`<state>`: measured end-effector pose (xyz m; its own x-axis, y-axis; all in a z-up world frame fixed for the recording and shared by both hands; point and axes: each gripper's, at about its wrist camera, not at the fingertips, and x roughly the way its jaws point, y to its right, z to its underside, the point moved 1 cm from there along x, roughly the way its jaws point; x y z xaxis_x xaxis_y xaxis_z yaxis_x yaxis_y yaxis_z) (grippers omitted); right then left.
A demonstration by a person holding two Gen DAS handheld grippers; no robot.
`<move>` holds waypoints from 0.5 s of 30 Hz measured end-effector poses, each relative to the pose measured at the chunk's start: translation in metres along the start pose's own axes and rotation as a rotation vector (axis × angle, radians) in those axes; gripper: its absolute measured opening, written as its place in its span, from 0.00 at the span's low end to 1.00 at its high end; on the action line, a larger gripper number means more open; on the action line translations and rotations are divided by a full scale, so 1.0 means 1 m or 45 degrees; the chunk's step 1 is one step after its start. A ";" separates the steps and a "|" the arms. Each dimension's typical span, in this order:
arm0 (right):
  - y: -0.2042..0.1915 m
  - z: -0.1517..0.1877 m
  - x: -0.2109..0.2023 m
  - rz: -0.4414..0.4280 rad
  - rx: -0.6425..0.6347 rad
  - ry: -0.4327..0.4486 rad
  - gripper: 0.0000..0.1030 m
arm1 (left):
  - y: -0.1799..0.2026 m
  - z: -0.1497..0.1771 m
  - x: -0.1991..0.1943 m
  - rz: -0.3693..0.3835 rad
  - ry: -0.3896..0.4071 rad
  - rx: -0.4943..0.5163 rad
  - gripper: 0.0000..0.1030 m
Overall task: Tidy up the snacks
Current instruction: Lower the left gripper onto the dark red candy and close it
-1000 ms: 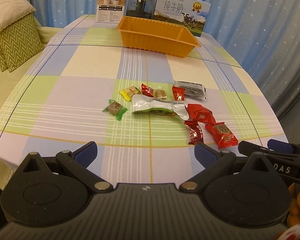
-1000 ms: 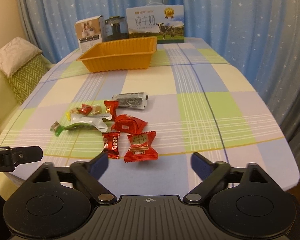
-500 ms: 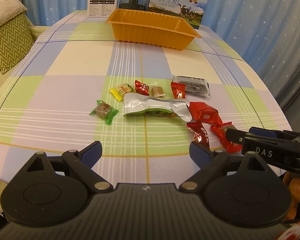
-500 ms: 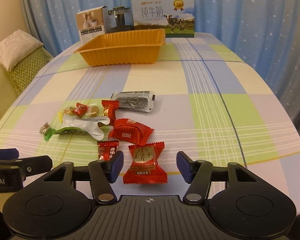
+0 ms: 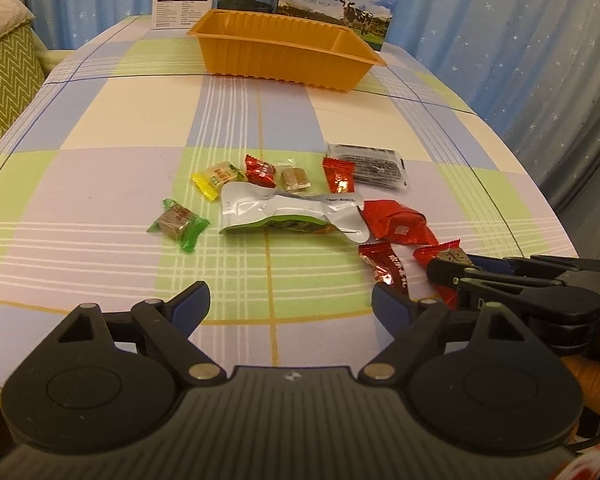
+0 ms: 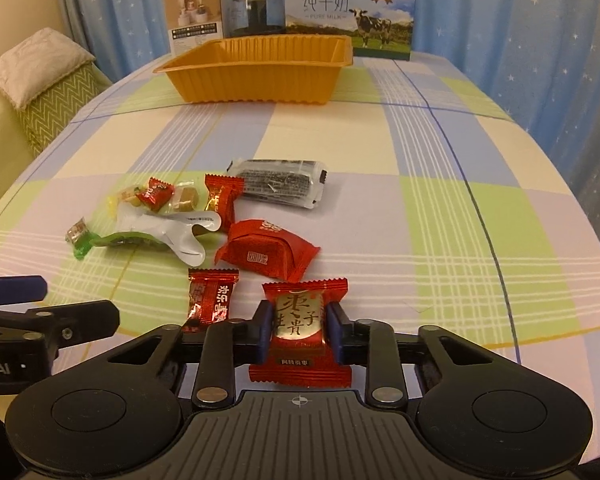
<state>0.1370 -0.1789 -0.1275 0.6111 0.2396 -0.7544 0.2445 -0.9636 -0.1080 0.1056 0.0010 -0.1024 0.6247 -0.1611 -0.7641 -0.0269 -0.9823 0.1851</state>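
Observation:
My right gripper [image 6: 299, 334] has its jaws closing, and its blue pads press both sides of a red and gold candy [image 6: 299, 316] lying on the checked tablecloth. A small red candy [image 6: 212, 300] lies just to its left and a red pillow pack [image 6: 268, 254] just beyond. My left gripper [image 5: 290, 304] hovers in front of the pile, jaws wide but closing, with nothing between them. Ahead of it lie a silver and green pouch [image 5: 284, 214], a green-wrapped candy [image 5: 179, 224], a yellow candy [image 5: 216, 176] and a black packet [image 5: 374, 164]. An orange tray [image 5: 284, 54] stands at the far end.
Behind the tray stand a milk carton box [image 6: 348, 12], a white box [image 6: 196, 24] and a dark jar [image 6: 256, 12]. A sofa with a cushion [image 6: 40, 76] runs along the left. Blue starred curtains hang behind and to the right of the table's curved edge.
Both grippers moved forward and down toward the snacks. The right jaws went from wide open to closed around the red and gold candy. The left jaws narrowed a little.

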 end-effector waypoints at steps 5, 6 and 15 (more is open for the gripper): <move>0.016 -0.003 -0.014 0.023 0.072 0.058 0.25 | 0.014 -0.004 0.005 0.055 0.006 0.025 0.77; 0.021 -0.004 -0.016 0.030 0.088 0.067 0.25 | 0.017 -0.005 0.007 0.070 0.007 0.029 0.76; 0.050 -0.001 -0.026 0.081 0.189 0.093 0.25 | 0.054 -0.009 0.035 0.137 -0.018 0.063 0.50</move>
<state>0.1344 -0.2332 -0.1130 0.6764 0.1806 -0.7140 0.0930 -0.9827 -0.1603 0.1328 -0.0565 -0.1135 0.6050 -0.2670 -0.7501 -0.1317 -0.9627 0.2364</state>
